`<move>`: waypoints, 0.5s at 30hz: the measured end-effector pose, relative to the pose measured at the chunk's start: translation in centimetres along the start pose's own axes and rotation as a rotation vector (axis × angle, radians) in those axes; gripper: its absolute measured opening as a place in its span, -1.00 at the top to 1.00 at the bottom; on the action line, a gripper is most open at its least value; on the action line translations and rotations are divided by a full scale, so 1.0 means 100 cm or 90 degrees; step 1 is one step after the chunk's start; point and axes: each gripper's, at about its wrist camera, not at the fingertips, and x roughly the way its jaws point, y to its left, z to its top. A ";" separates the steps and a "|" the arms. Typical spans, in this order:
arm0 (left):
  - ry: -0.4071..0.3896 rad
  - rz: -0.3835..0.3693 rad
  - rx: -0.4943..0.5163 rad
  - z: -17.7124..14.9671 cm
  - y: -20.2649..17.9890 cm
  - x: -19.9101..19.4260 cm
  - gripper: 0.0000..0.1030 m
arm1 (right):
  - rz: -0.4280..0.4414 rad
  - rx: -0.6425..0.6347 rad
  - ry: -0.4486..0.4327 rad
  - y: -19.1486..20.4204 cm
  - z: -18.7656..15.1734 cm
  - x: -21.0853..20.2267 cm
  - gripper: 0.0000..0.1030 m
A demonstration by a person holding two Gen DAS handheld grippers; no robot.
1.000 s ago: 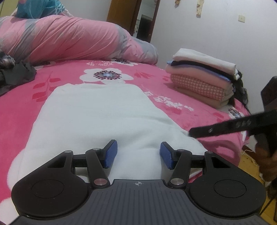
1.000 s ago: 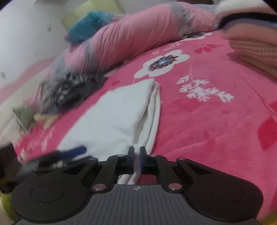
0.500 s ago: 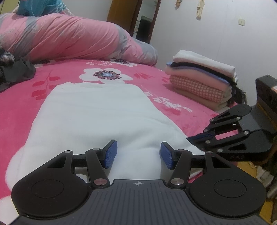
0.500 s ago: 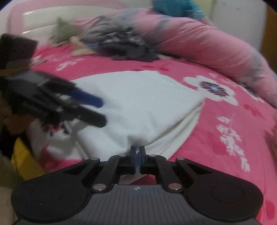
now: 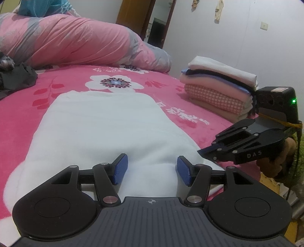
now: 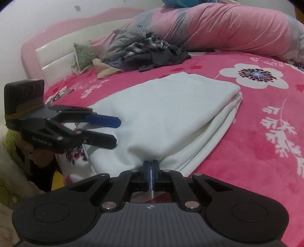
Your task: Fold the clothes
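White garment (image 5: pixel 106 129) lies half-folded mid-bed (image 5: pixel 22 106) | right tool (image 6: pixel 151 167) pinches its near corner, ready to carry a fold | left tool (image 5: pixel 152 169) hovers over the near hem, half-spread, empty.

A pink flowered blanket (image 5: pixel 171 121) is covering the bed. At its far end a rolled pink quilt (image 5: pixel 76 41) is lying. Beyond the blanket, a brown door (image 5: pixel 133 17) is showing in the white wall (image 5: pixel 237 38), with a switch (image 5: pixel 264 25).
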 end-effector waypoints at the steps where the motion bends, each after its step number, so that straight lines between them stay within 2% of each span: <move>1: 0.000 -0.001 0.000 0.000 -0.001 0.000 -0.12 | 0.012 0.002 0.001 -0.001 -0.001 0.000 0.94; 4: 0.001 -0.015 0.012 0.005 -0.006 0.002 -0.12 | 0.076 0.018 0.018 -0.008 -0.002 -0.004 0.94; 8: 0.002 -0.017 0.065 0.006 -0.020 0.010 -0.13 | 0.154 0.045 0.026 -0.017 -0.006 -0.014 0.93; 15: 0.001 -0.012 0.116 0.004 -0.036 0.019 -0.19 | 0.185 0.120 -0.019 -0.026 -0.022 -0.028 0.93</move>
